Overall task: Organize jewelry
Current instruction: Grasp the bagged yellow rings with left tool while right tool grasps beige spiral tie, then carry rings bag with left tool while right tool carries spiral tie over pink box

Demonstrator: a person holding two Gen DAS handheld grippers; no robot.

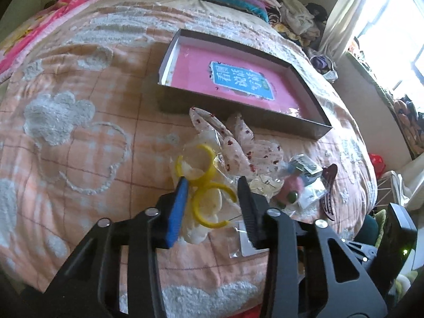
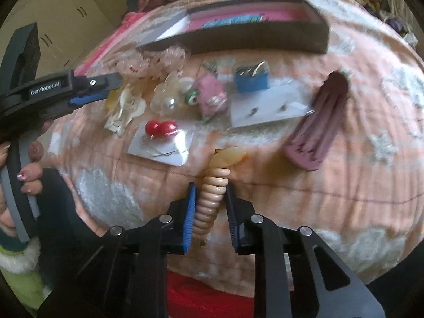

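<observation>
My left gripper (image 1: 212, 185) is open around yellow ring-shaped clips with cream flower pieces (image 1: 209, 206) in clear wrap on the bed. It also shows in the right wrist view (image 2: 116, 84) at the left. My right gripper (image 2: 210, 188) is shut on a beige coiled hair tie (image 2: 212, 201) with an amber leaf charm (image 2: 228, 157). An open box with a pink floor (image 1: 238, 79) lies beyond the jewelry pile; it shows in the right wrist view too (image 2: 259, 38).
On the bedspread lie red ball earrings on a card (image 2: 160, 128), a white earring card (image 2: 267, 106), a blue card of rings (image 2: 251, 79), a pink fuzzy piece (image 2: 212, 95), a purple hair clip (image 2: 318, 129) and red-dotted bows (image 1: 238, 145). Clothes are piled behind.
</observation>
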